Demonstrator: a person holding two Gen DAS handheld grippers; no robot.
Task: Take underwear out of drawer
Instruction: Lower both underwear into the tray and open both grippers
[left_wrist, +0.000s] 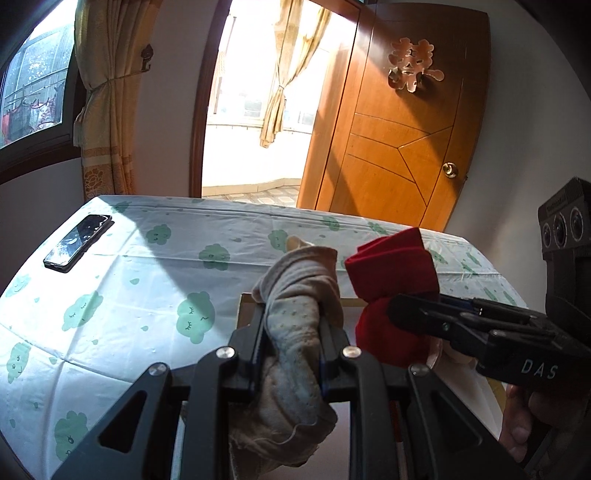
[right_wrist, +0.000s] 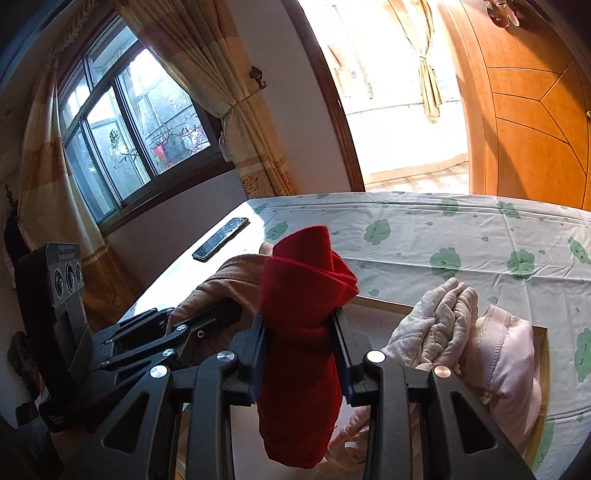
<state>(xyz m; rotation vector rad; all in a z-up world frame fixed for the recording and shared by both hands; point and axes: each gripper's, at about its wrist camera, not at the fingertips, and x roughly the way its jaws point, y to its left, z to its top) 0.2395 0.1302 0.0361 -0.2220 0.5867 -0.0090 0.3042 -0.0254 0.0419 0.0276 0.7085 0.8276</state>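
While the left gripper (left_wrist: 291, 325) is clamping a beige garment (left_wrist: 295, 306) and the right gripper (right_wrist: 301, 339) a red one (right_wrist: 303, 295), both are hanging above the drawer (right_wrist: 384, 308), likely needing placing on the worktop (right_wrist: 461, 229) next.

A flat black smartphone (left_wrist: 78, 243) lies on a white plastic sheet printed with green cloud faces (left_wrist: 122, 295), near its far left edge. Behind stands an open orange-brown wooden door (left_wrist: 402, 122) with a round brass knob (left_wrist: 450, 170). Yellow patterned curtains (left_wrist: 105, 110) hang tied back beside a dark-framed window (right_wrist: 125, 136)
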